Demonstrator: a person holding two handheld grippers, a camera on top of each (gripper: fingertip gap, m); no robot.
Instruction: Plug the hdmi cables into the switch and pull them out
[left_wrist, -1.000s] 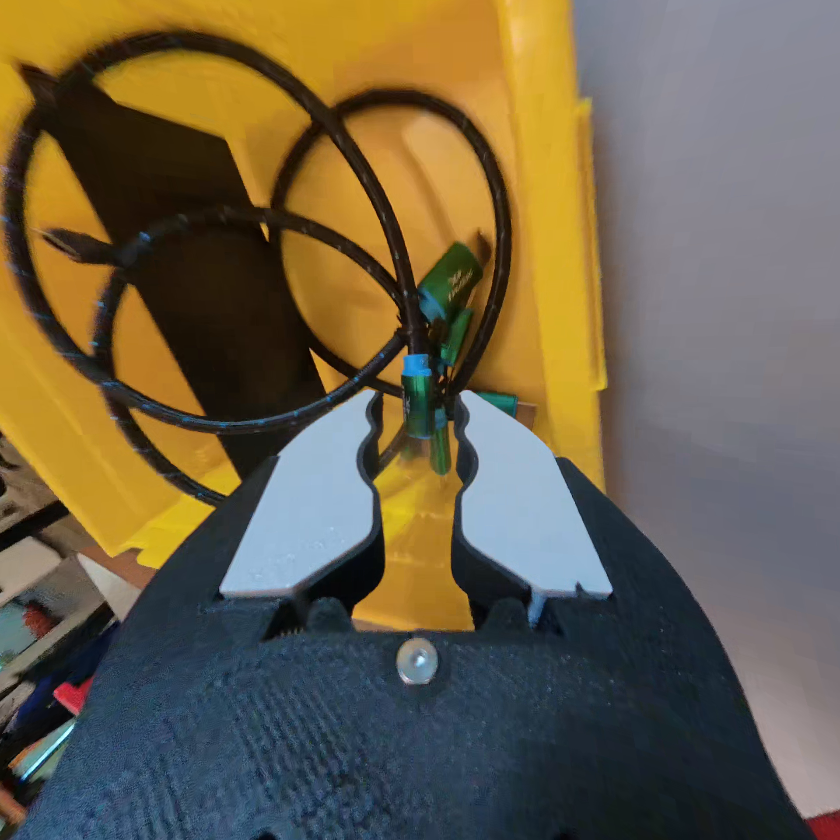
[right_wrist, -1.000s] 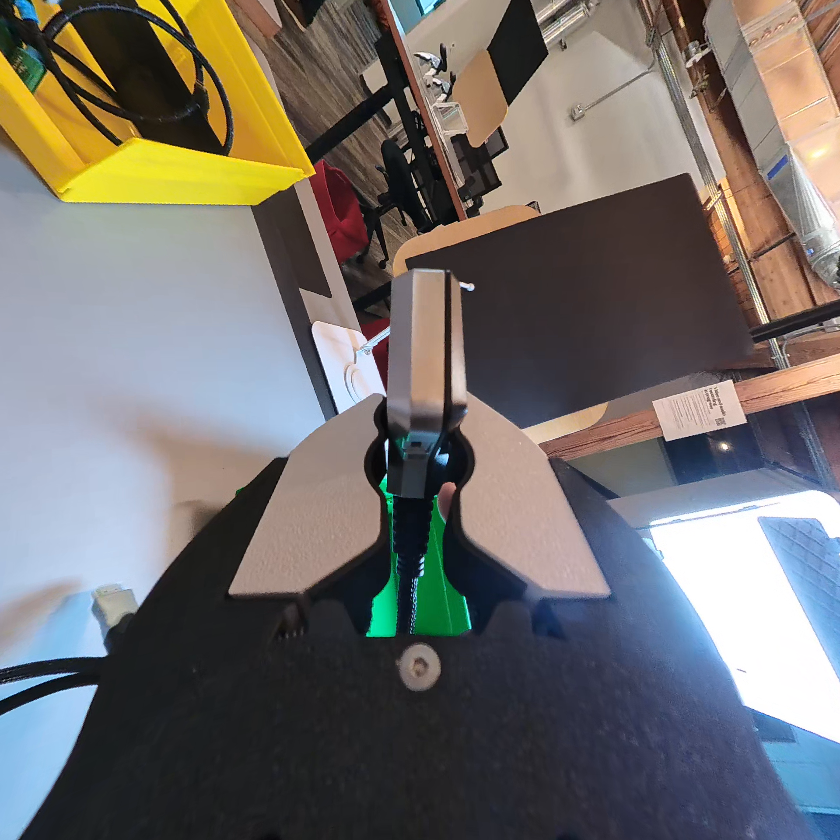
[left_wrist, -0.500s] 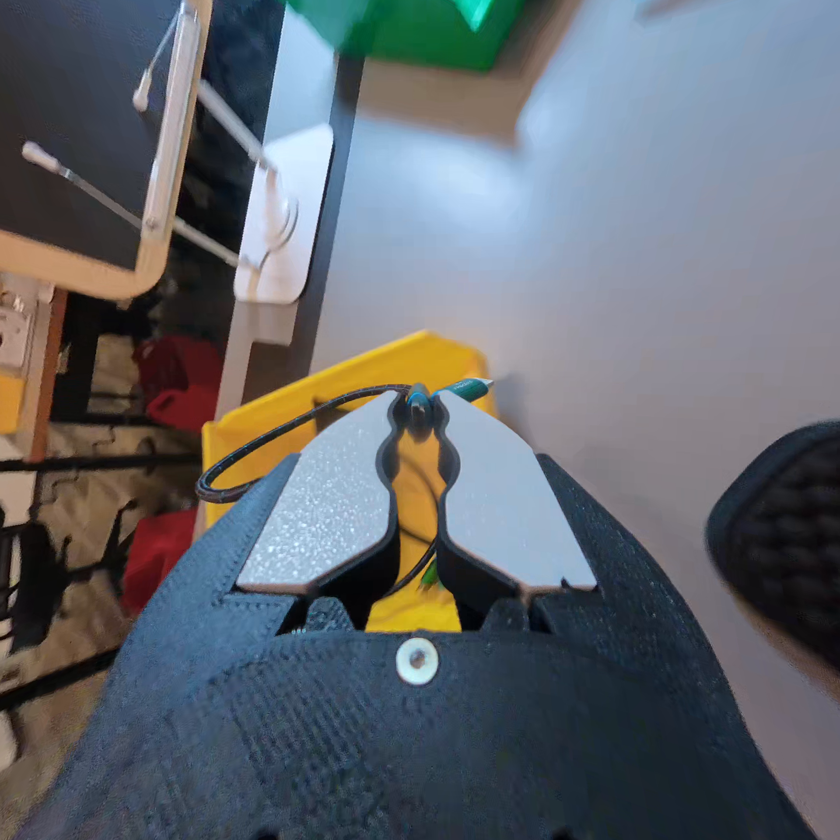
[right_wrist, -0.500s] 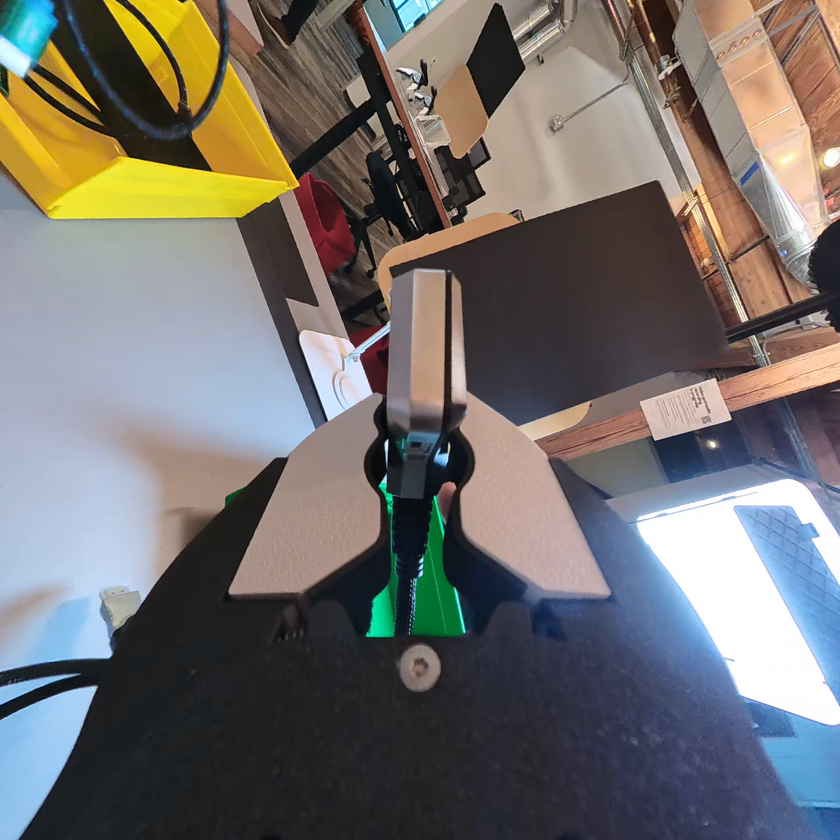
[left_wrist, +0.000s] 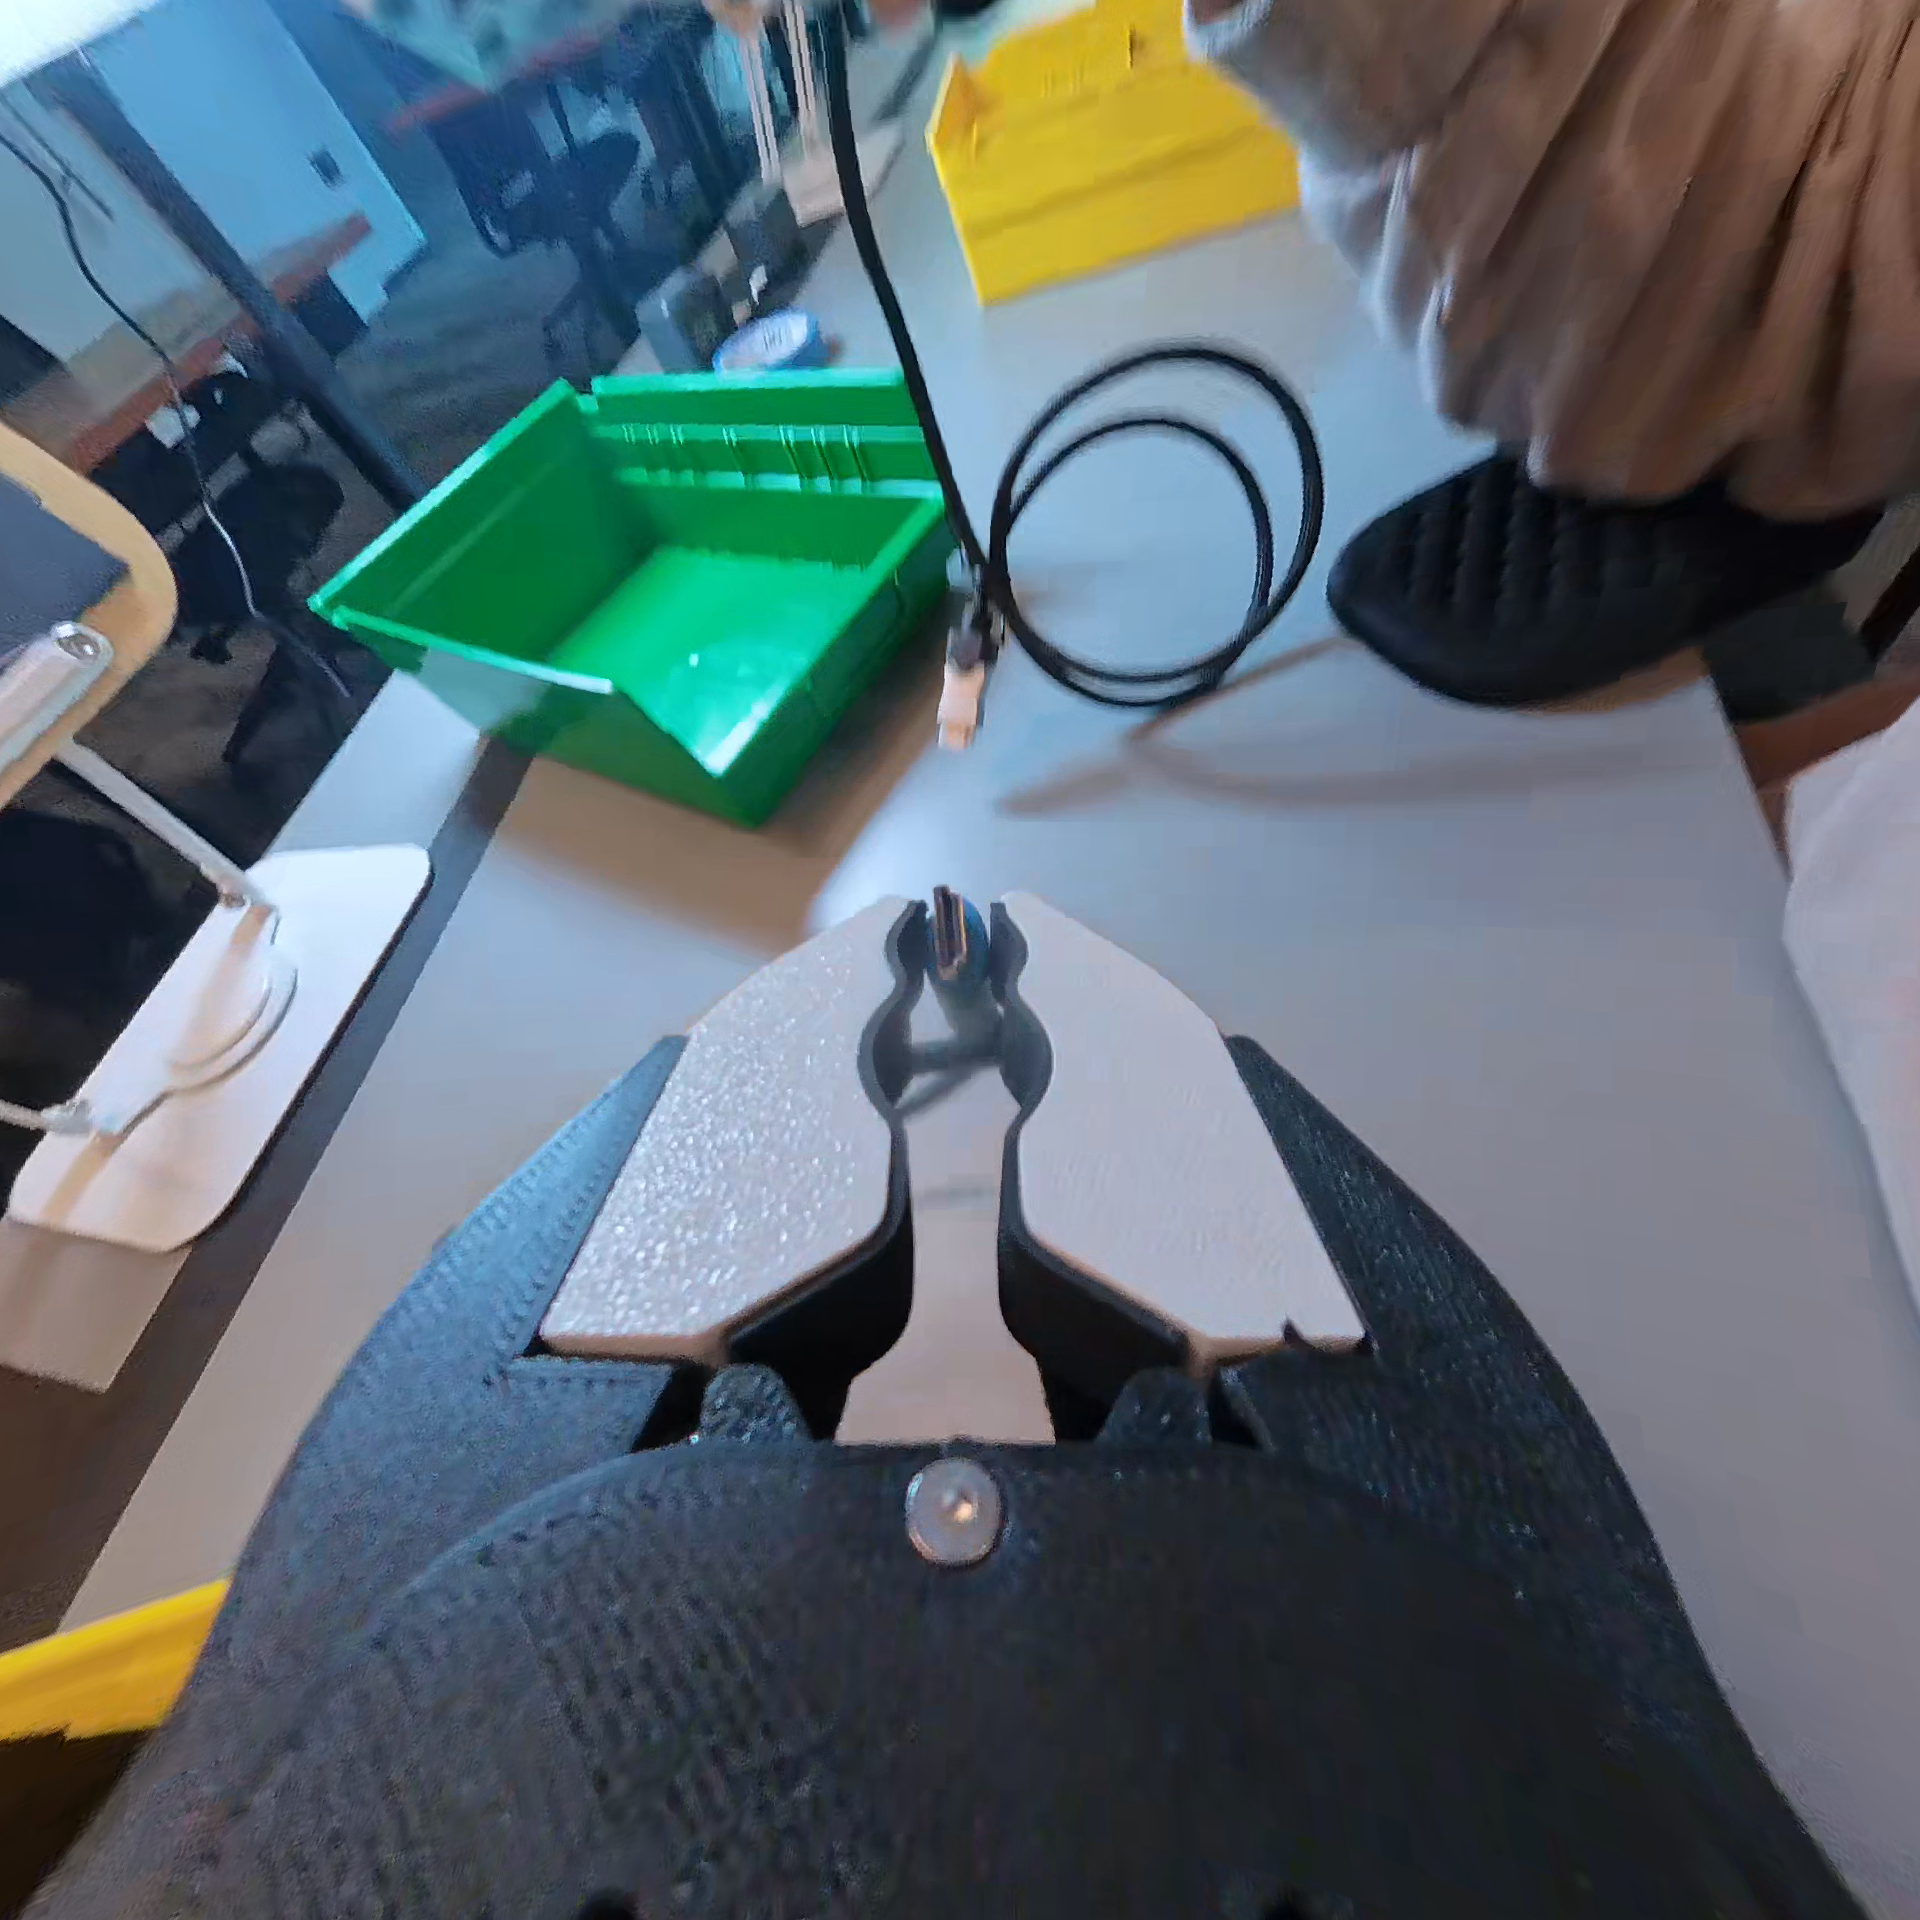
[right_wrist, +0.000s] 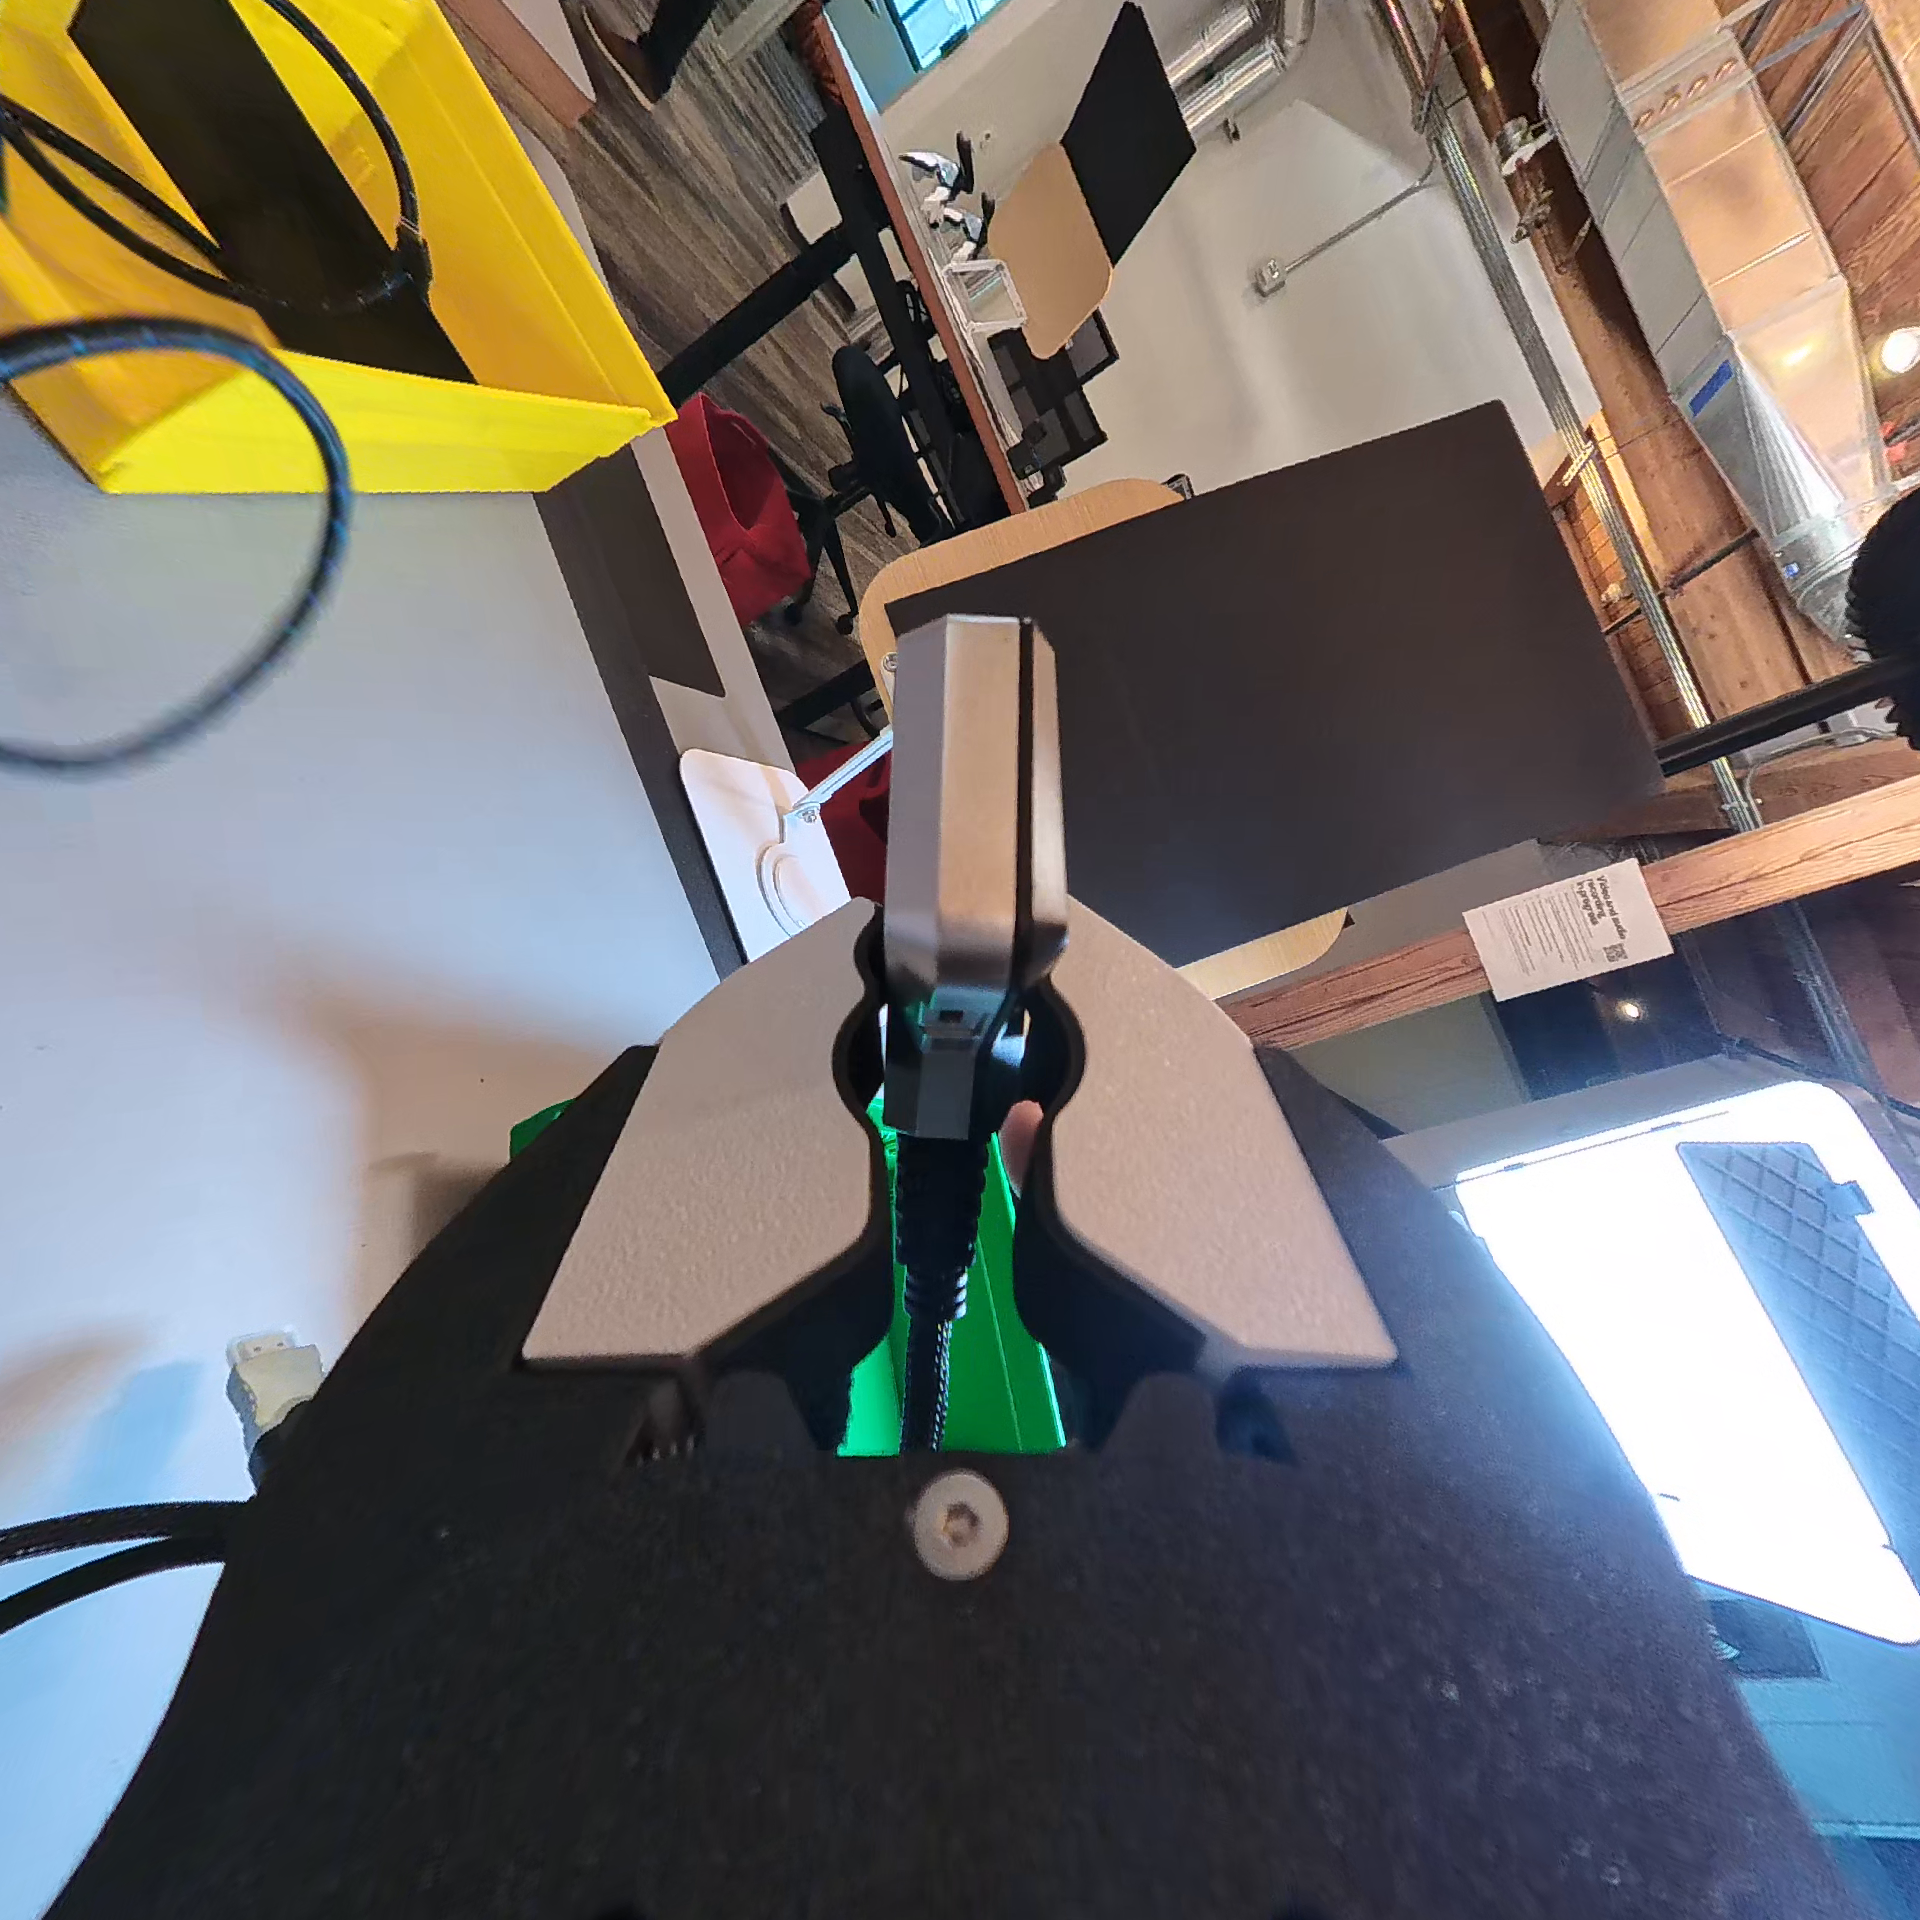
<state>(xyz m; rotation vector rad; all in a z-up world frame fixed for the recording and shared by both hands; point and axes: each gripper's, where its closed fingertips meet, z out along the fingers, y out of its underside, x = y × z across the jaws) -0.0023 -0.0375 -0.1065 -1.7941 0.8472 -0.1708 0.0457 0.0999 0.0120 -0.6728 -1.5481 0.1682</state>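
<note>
In the left wrist view my left gripper (left_wrist: 948, 920) is shut on an HDMI plug (left_wrist: 971, 948) with a blue-green body; its metal tip points forward over the grey table (left_wrist: 1299, 987). A second black HDMI cable (left_wrist: 1164, 520) lies coiled ahead, its pale plug (left_wrist: 964, 675) by the green bin. My right gripper (right_wrist: 961, 987) is shut on the grey switch (right_wrist: 971, 790) and holds it upright in the air. A black HDMI plug (right_wrist: 940, 1081) sits in the switch's near end, its cable running back between the fingers. The right gripper's black body (left_wrist: 1538, 592) shows at far right.
An open green bin (left_wrist: 644, 582) stands ahead left. A yellow bin (right_wrist: 395, 436) holds black cable, with a cable loop (right_wrist: 312, 520) hanging beside it. Another yellow bin (left_wrist: 1101, 177) is far back. A white monitor base (left_wrist: 208, 1029) sits at the table's left edge. A beige sleeve (left_wrist: 1610, 208) is top right. There is about 20 cm between the tips of the two grippers.
My left gripper has lifted the plug out of the yellow bin and swung round over the table towards the green bin. My right gripper still holds the switch in about the same place.
</note>
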